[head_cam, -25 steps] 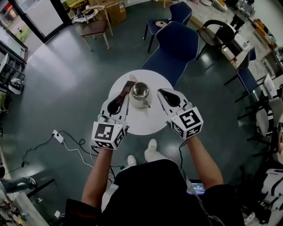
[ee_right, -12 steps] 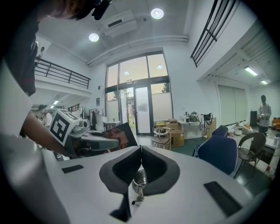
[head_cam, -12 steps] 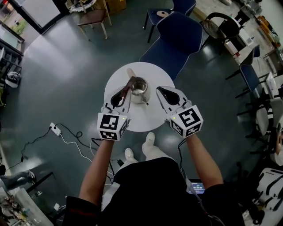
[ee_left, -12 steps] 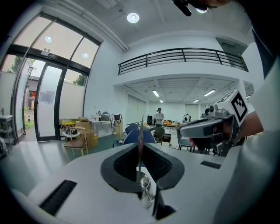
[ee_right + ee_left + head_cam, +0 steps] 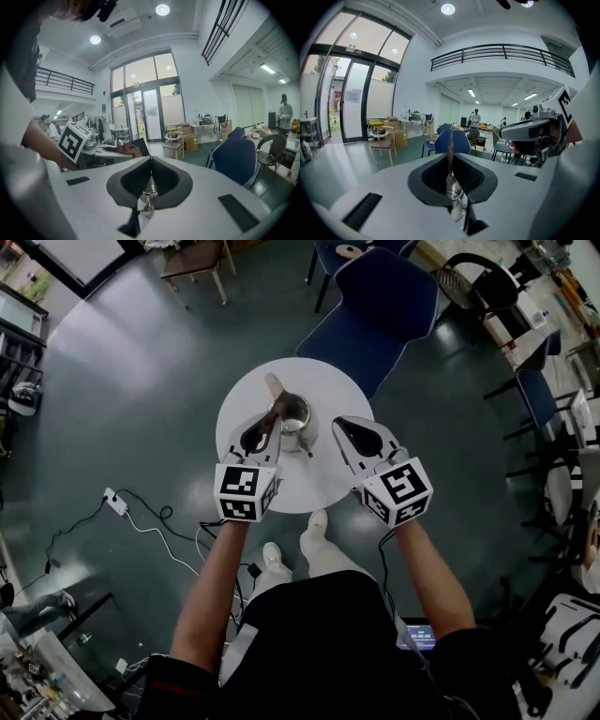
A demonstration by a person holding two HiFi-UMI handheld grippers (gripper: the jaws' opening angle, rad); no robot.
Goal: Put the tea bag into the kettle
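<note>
Now 1 kettle, 1 tea bag in left hand-held gripper.

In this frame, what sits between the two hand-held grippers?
The kettle, on the table, with the left hand-held gripper holding the tea bag beside it and the right hand-held gripper opposite; the head view shows this.
</note>
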